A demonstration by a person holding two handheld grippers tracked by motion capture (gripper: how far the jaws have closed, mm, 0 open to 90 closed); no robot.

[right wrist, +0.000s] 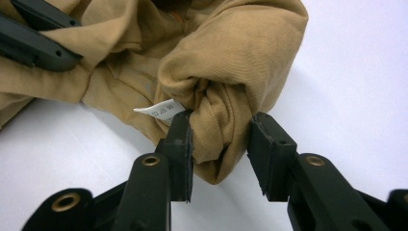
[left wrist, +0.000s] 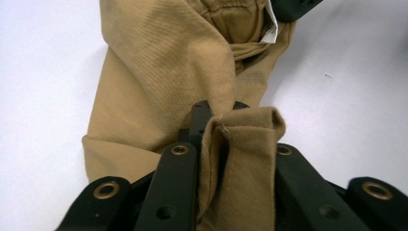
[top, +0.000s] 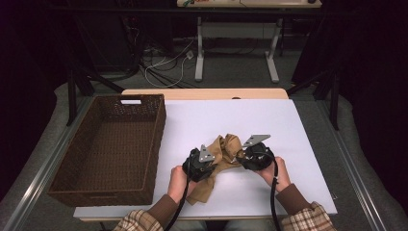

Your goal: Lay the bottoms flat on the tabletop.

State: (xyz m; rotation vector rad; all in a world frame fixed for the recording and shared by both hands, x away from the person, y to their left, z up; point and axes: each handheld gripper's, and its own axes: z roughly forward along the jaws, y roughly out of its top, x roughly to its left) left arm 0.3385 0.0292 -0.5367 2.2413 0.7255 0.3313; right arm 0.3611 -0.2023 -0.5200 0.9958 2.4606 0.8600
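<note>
A crumpled tan garment (top: 226, 147) lies on the white table top (top: 288, 139), between my two grippers. My left gripper (top: 214, 159) grips it from the left. In the left gripper view a folded edge of the garment (left wrist: 163, 72) is pinched between the shut jaws of the left gripper (left wrist: 238, 132). My right gripper (top: 239, 155) comes in from the right. In the right gripper view its jaws (right wrist: 219, 130) press on a bunched fold of the garment (right wrist: 231, 53), beside a small white label (right wrist: 159, 109).
A dark brown wicker basket (top: 159, 139) stands along the table's left side, and nothing shows inside it. Bare white surface lies to the right of and behind the garment. The left gripper's jaws (right wrist: 33, 38) reach into the right gripper view at top left.
</note>
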